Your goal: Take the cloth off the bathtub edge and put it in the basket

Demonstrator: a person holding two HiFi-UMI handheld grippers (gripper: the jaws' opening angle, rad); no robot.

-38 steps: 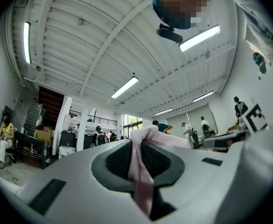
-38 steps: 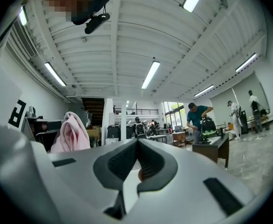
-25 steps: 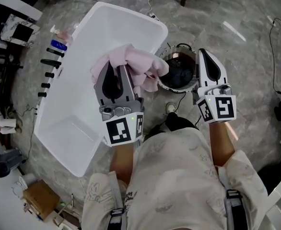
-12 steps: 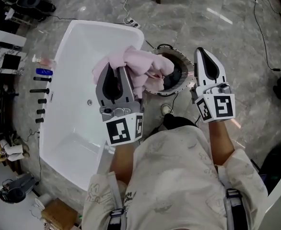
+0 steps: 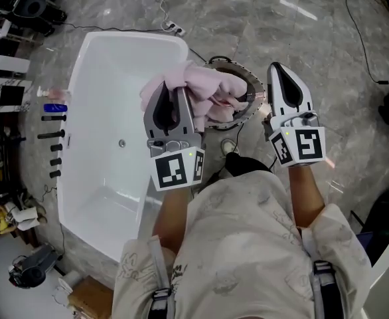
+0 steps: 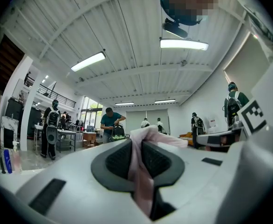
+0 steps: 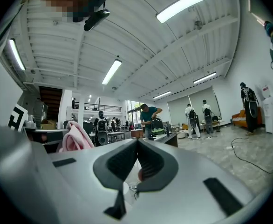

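The left gripper [image 5: 175, 90] is clamped tight on the soft pink cloth [image 5: 211, 88]. The cloth bunches up past the jaws and hangs right over the round wire basket [image 5: 253, 88]. The basket sits on the grey stone floor [image 5: 301, 38], just beside the white bathtub [image 5: 108, 92]. The right gripper [image 5: 279, 70] is near, with its jaws together and nothing in them. I think there is plenty of room to drop the cloth.
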